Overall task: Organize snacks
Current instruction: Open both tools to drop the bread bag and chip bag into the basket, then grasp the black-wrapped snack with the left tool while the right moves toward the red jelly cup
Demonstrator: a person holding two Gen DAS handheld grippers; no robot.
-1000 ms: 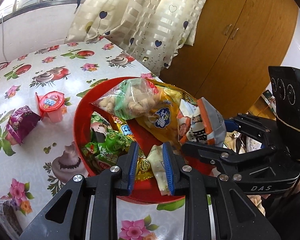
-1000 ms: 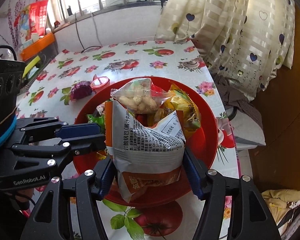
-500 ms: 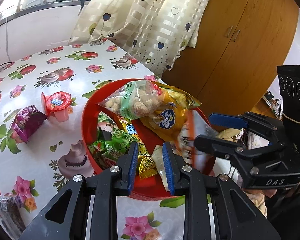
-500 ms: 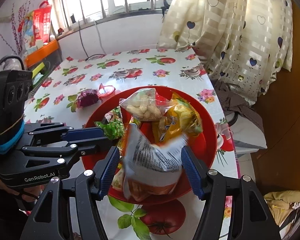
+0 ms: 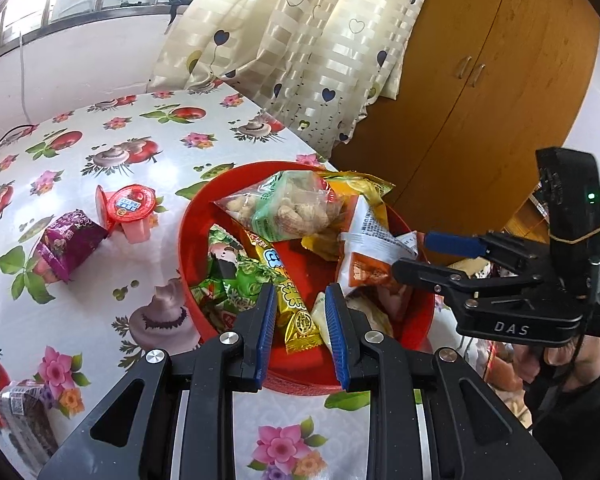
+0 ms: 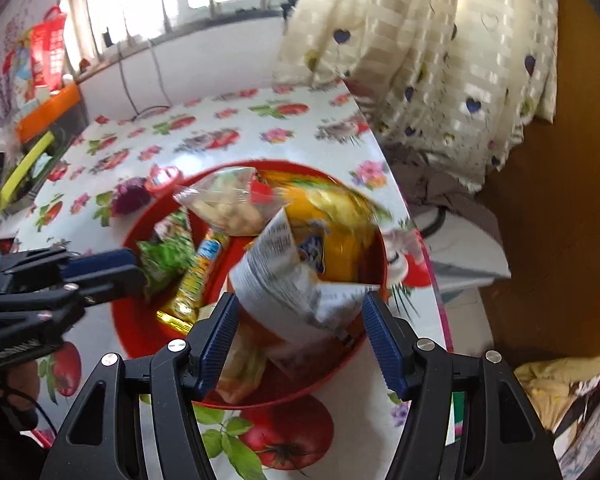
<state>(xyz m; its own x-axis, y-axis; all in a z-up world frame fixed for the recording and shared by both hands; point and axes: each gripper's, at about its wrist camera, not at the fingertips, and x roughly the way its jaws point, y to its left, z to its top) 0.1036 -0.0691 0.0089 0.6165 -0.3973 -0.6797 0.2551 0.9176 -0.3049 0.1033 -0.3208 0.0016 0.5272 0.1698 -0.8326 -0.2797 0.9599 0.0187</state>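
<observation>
A red bowl (image 5: pixel 183 248) (image 6: pixel 130 332) on the flowered table holds a peanut bag (image 5: pixel 296 208), a yellow bag (image 5: pixel 356 184), green packets (image 5: pixel 236 280) and a yellow candy bar (image 5: pixel 292 300). A white and orange snack bag (image 5: pixel 364 236) (image 6: pixel 296 276) lies tilted in the bowl. It sits at the tips of my right gripper (image 6: pixel 300 296) (image 5: pixel 410 254), whose jaws stand wide and open. My left gripper (image 5: pixel 299 292) (image 6: pixel 138 270) hovers over the bowl's near rim. Its jaws are a narrow gap apart and hold nothing.
On the table left of the bowl stand a red-lidded jelly cup (image 5: pixel 132 204) and a purple packet (image 5: pixel 68 240). A dark packet (image 5: pixel 24 412) lies at the near left. The table edge, a curtain (image 5: pixel 300 60) and a wooden wardrobe (image 5: pixel 480 80) are to the right.
The white and orange bag stood upright, squeezed between the right gripper's pads. It slipped down out of them and now lies tilted in the bowl. The left gripper barely moved.
</observation>
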